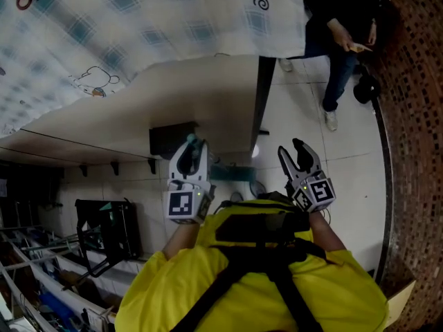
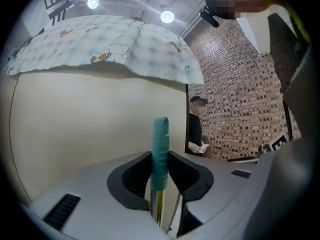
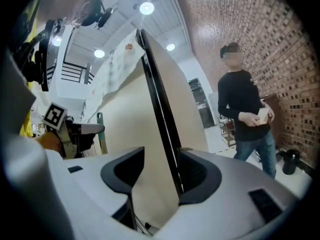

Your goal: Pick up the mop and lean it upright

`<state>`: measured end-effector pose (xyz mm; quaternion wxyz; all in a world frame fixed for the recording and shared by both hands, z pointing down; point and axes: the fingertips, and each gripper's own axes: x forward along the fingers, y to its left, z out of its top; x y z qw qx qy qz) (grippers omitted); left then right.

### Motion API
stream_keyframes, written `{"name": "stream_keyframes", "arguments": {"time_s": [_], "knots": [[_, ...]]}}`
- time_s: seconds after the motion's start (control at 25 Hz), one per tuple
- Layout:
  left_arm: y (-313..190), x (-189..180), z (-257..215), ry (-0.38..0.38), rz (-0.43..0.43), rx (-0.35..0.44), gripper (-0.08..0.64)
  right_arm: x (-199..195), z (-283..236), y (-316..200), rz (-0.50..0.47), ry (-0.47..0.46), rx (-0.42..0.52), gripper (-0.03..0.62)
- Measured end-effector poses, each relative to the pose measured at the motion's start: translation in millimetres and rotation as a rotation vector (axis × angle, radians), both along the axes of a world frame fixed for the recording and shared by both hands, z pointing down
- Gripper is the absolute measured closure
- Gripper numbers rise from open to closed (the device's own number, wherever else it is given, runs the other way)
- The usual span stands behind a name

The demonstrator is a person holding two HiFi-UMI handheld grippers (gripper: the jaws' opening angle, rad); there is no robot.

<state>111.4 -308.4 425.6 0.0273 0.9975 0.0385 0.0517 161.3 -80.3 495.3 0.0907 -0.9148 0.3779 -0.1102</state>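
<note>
The mop shows only as its handle: a teal plastic grip (image 2: 160, 151) over a metal pole (image 2: 156, 206). My left gripper (image 2: 160, 170) is shut on that grip, whose rounded tip sticks up past the jaws. In the head view the left gripper (image 1: 195, 146) is raised before my chest, the teal tip (image 1: 201, 146) between its fingers. The mop head is hidden. My right gripper (image 1: 292, 151) hangs beside it, open. Nothing sits between the jaws of the right gripper (image 3: 162, 171), and the pole (image 3: 103, 136) stands upright at that view's left.
A beige panel (image 1: 201, 95) with a black edge (image 1: 261, 102) stands ahead, a checked cartoon cloth (image 1: 138, 19) draped over its top. A person in dark clothes (image 1: 342, 40) stands by the brick wall (image 1: 415, 130). Metal racks (image 1: 48, 261) crowd the lower left.
</note>
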Motion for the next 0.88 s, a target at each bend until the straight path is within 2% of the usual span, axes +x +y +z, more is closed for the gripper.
{"name": "stream_keyframes", "arguments": {"time_s": [0.2,0.48,0.68,0.88], "knots": [[3,13,83,-0.068,-0.008,-0.015,0.454,2,9,-2,0.009,-0.03,0.003,0.38],[4,45,199,-0.237,-0.015,-0.019,0.454,7,26,2,0.014,-0.064,-0.009,0.382],[-1,77,239,-0.321,-0.035,-0.008,0.454,10,28,6,0.019,-0.072,-0.015,0.381],[2,100,245,-0.328,-0.035,0.007,0.454,10,31,12,0.03,-0.084,-0.021,0.381]]}}
